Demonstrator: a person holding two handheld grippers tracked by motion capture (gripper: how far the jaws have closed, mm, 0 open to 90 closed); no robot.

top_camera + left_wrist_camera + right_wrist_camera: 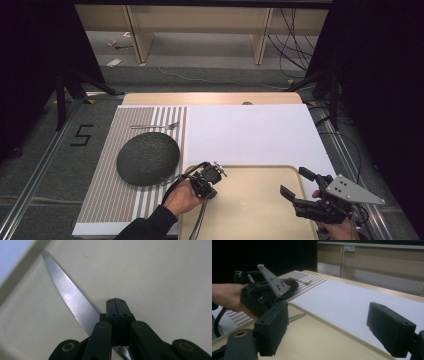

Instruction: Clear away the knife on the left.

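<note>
My left claw [116,308] pinches a knife [71,301] over the near left corner of the tan tray [260,200]. My right claw [296,186] is spread wide over the tray's right side. A dark round plate [148,158] and a fork [156,126] lie on the striped mat [107,190].
</note>
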